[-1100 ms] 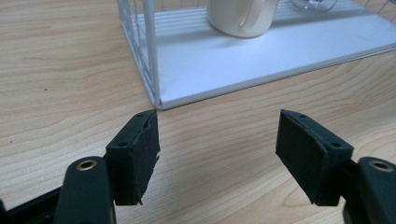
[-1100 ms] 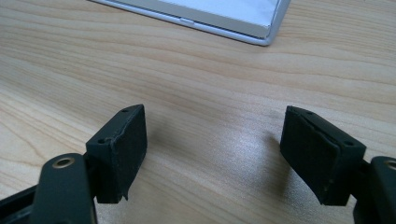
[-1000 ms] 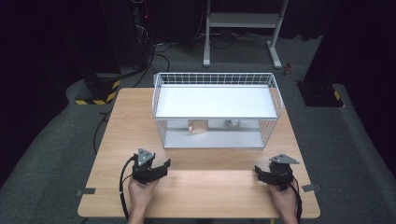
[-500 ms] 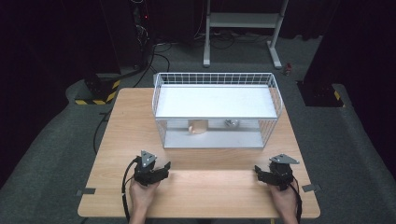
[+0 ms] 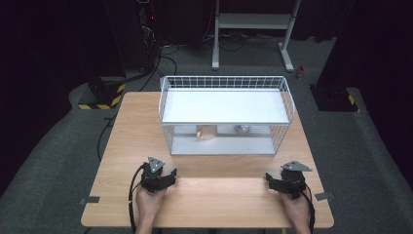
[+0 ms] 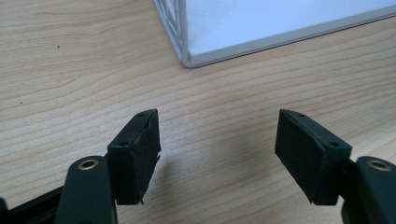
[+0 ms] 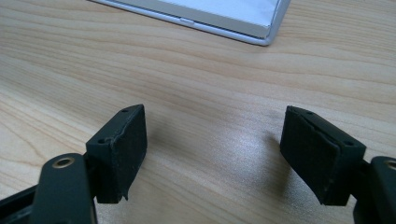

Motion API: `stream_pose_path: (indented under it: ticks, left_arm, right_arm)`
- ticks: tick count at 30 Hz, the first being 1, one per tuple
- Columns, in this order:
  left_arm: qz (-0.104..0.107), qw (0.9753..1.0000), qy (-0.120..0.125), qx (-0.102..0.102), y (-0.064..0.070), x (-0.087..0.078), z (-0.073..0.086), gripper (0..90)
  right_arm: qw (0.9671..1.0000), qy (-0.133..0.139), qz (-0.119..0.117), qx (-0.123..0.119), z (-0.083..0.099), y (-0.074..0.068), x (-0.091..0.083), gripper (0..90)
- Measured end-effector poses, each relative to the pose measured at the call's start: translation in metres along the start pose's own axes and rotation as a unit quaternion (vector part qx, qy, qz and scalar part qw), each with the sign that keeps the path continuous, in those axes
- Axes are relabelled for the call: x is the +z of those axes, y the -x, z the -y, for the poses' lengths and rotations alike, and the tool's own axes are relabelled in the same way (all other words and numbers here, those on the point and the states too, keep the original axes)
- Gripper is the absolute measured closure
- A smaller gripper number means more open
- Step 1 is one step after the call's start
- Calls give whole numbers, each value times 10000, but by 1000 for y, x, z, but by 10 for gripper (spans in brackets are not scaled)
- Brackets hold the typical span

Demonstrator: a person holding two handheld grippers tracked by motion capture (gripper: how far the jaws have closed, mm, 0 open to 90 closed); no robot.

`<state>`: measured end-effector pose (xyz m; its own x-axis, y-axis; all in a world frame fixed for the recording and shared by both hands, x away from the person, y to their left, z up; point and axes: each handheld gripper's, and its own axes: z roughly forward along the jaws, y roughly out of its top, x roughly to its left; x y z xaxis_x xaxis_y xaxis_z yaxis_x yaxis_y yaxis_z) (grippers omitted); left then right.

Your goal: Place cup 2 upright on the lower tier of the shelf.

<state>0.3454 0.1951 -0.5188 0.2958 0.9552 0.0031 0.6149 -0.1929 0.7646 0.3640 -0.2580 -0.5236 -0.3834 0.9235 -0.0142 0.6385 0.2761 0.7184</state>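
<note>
In the high view, your left gripper (image 5: 168, 175) and right gripper (image 5: 271, 181) rest on the wooden table (image 5: 126, 141), well apart, with the wire rack (image 5: 224, 105) ahead between them. In the left gripper view, your jaws stand wide with nothing between; the rack's corner lies ahead. In the right gripper view, the jaws are wide too, the rack's base beyond them.
</note>
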Motion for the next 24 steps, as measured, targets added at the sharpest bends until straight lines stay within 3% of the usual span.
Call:
stream_pose_path:
  ticks: [8, 24]
  left_arm:
    - [-96, 9999, -126, -16, -1, 4, 3, 313]
    - [-154, 9997, -129, -100, -3, 9, 4, 277]
  right_arm:
    - [10000, 2, -1, -7, 0, 0, 0, 230]
    - [10000, 1, -1, 7, 0, 0, 0, 230]
